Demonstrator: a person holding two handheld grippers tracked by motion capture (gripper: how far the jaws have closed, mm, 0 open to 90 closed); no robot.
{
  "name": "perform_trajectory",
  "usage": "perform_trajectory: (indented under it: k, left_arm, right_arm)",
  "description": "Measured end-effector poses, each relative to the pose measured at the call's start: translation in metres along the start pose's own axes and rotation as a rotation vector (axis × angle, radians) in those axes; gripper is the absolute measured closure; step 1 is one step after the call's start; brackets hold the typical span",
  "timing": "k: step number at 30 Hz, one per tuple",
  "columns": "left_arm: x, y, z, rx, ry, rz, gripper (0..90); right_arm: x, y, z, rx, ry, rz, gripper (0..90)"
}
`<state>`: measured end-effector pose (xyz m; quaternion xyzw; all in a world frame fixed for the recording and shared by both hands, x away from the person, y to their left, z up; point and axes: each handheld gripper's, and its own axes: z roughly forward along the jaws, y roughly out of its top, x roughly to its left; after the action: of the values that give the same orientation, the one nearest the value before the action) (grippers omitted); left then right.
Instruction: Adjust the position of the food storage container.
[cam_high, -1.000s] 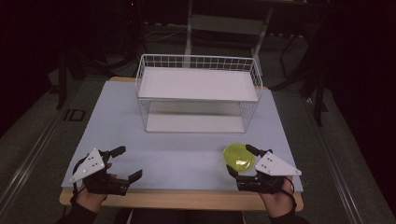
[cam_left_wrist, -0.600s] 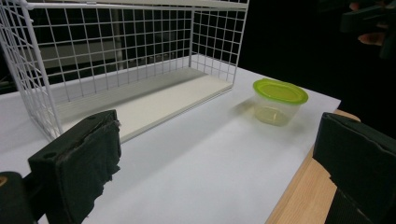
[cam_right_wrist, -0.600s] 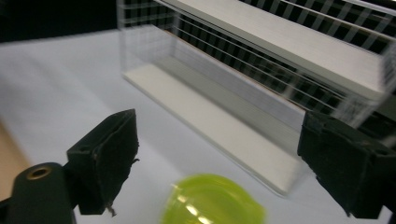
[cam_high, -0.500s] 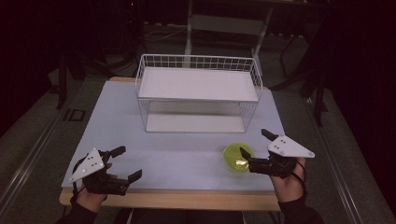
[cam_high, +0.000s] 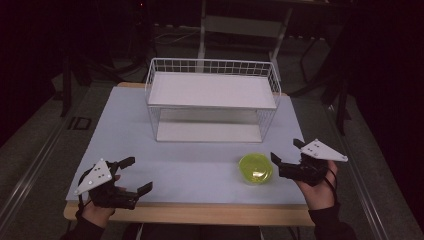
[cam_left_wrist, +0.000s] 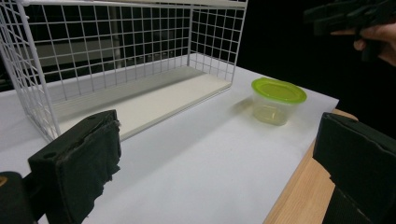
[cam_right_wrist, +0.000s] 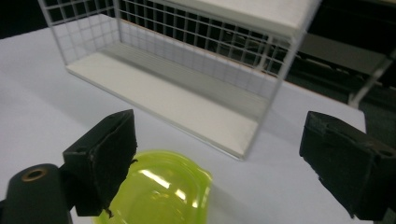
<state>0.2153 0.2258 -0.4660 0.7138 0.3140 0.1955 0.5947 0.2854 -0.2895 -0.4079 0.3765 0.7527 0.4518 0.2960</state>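
A small clear tub with a yellow-green lid (cam_high: 255, 168) (cam_left_wrist: 278, 99) (cam_right_wrist: 162, 189) stands on the white table top near the front right. My right gripper (cam_high: 285, 154) hovers just to its right, raised, jaws open and angled down at the tub, nothing between them. At the front left corner my left gripper (cam_high: 135, 175) rests low, open and empty. The right gripper view looks down on the lid between its two black pads (cam_right_wrist: 105, 154). A white wire shelf rack (cam_high: 212, 98) (cam_left_wrist: 121, 56) (cam_right_wrist: 196, 70) stands at the middle back.
The white sheet (cam_high: 190, 155) covers most of the wooden table; a wooden strip (cam_high: 190, 214) shows along the front edge. Dark floor and chair legs (cam_high: 205, 30) lie beyond the far edge. The rack has an upper and a lower shelf, both bare.
My right gripper has lifted and drawn back to the right of the tub, which now stands uncovered. The left gripper has stayed put.
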Motion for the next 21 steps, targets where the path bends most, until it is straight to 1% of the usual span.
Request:
perform_trajectory:
  k: [1,2,4,5,6,7,8,9,10,11,12,13,14,15,16,17,18,19,20,21]
  left_arm:
    - [0.000,0.000,0.000,0.000,0.000,0.000,1.9]
    - [0.000,0.000,0.000,-0.001,-0.002,0.001,1.9]
    - [0.000,0.000,0.000,-0.001,-0.001,0.002,1.9]
    - [0.000,0.000,0.000,-0.003,-0.001,0.001,1.9]
    - [0.000,0.000,0.000,-0.003,-0.001,0.001,1.9]
    - [0.000,0.000,0.000,-0.002,0.000,0.002,1.9]
    - [0.000,0.000,0.000,-0.002,-0.001,0.001,1.9]
    - [0.000,0.000,0.000,-0.002,0.000,0.001,1.9]
    - [0.000,0.000,0.000,-0.002,0.000,0.001,1.9]
    - [0.000,0.000,0.000,-0.002,0.000,0.002,1.9]
    - [0.000,0.000,0.001,-0.001,-0.001,0.002,1.9]
    - [0.000,0.000,0.001,-0.001,-0.001,0.002,1.9]
    - [0.000,0.000,0.001,0.000,-0.001,0.003,1.9]
    - [-0.001,0.000,0.001,0.000,0.000,0.003,1.9]
    - [-0.001,0.000,0.001,0.000,0.000,0.003,1.9]
    - [-0.001,0.000,0.001,0.000,0.000,0.003,1.9]
    - [0.000,-0.001,0.002,0.003,-0.001,0.002,1.9]
    - [0.000,-0.001,0.002,0.006,-0.001,0.003,1.9]
    - [0.000,-0.001,0.002,0.009,0.000,0.006,1.9]
    - [0.000,-0.001,0.002,0.011,0.000,0.006,1.9]
  right_arm:
    - [0.000,0.000,0.000,0.000,0.000,0.000,10.9]
    - [-0.005,-0.007,0.000,0.019,-0.015,0.011,16.3]
    - [-0.007,-0.013,0.000,0.037,-0.021,0.005,22.3]
    - [-0.010,-0.017,0.002,0.060,-0.021,0.009,25.1]
    - [-0.011,-0.020,0.002,0.074,-0.018,0.017,31.8]
    - [-0.013,-0.023,0.003,0.083,-0.019,0.023,36.1]
    - [-0.015,-0.027,0.004,0.090,-0.020,0.022,36.4]
    - [-0.016,-0.030,0.005,0.104,-0.021,0.029,41.4]
    - [-0.016,-0.030,0.005,0.104,-0.021,0.029,41.4]
    - [-0.019,-0.038,0.008,0.124,-0.023,0.045,45.5]
    - [-0.020,-0.043,0.010,0.148,-0.019,0.052,53.8]
    - [-0.021,-0.045,0.011,0.165,-0.020,0.049,59.1]
    - [-0.021,-0.049,0.012,0.174,-0.023,0.050,60.6]
    - [-0.022,-0.052,0.014,0.185,-0.017,0.061,66.0]
    - [-0.022,-0.052,0.014,0.185,-0.017,0.061,66.0]
    - [-0.023,-0.055,0.016,0.202,-0.012,0.071,66.0]
    - [-0.023,-0.055,0.016,0.202,-0.012,0.071,71.6]
    - [-0.024,-0.063,0.021,0.247,-0.005,0.077,81.9]
    - [-0.023,-0.065,0.023,0.259,-0.006,0.077,84.1]
    - [-0.023,-0.067,0.025,0.271,-0.002,0.080,88.5]
